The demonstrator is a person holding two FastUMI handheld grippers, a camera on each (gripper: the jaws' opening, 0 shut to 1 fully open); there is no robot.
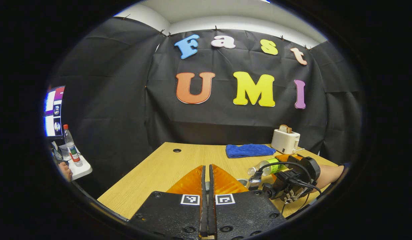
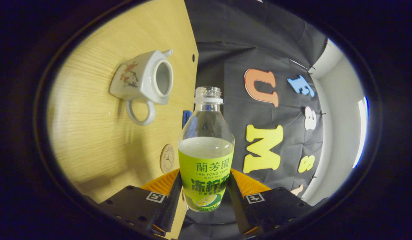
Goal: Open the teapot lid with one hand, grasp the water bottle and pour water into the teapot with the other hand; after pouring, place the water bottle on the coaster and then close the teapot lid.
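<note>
Between the right gripper (image 2: 203,196) fingers sits the clear green-labelled water bottle (image 2: 206,156), tipped toward the lidless white ceramic teapot (image 2: 142,80); left gripper (image 1: 207,186) fingers pressed together, perhaps on the lid

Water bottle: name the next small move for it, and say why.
Probably tip the water bottle further and bring its mouth over the teapot. The right gripper already holds it at the label, uncapped and lying sideways over the table, with water still inside. The teapot's top is open with no lid on it, but the bottle's mouth sits off to its handle side.
</note>
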